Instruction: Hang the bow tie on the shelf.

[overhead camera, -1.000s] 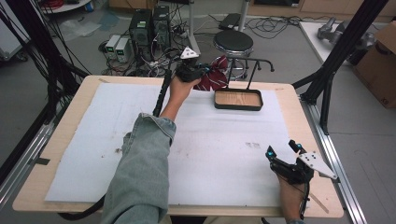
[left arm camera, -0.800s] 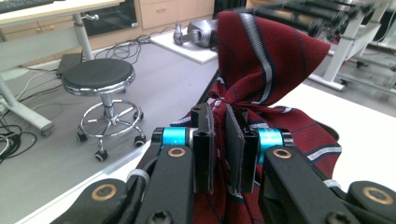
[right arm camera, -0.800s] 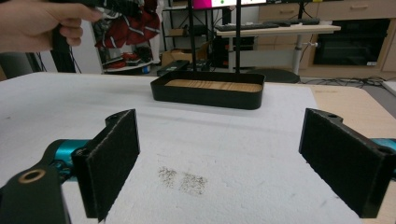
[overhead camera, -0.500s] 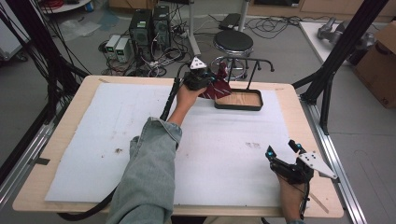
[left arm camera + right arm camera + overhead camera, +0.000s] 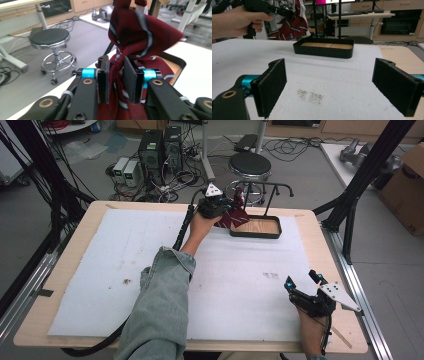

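Observation:
A dark red striped necktie [image 5: 234,216] hangs bunched at the far edge of the table, beside a black tray with a wooden floor [image 5: 255,226]. My left gripper [image 5: 220,210] is shut on the necktie [image 5: 140,37], whose cloth is squeezed between the two black pads [image 5: 103,82] and rises above them. A black rack [image 5: 265,190] of thin bars stands over the tray. My right gripper [image 5: 304,281] rests near the table's front right corner, open, with bare white mat between its pads [image 5: 273,85]. From there the tray [image 5: 324,50] and the necktie [image 5: 292,23] lie ahead.
A white mat [image 5: 100,270] covers most of the wooden table [image 5: 70,255]. A black round stool [image 5: 250,165] stands on the floor beyond the far edge, with computer boxes [image 5: 160,145] and cables. Black frame posts [image 5: 365,180] rise at the right.
My left gripper has moved right along the far edge toward the tray, carrying the necktie with it. The right gripper has stayed in place.

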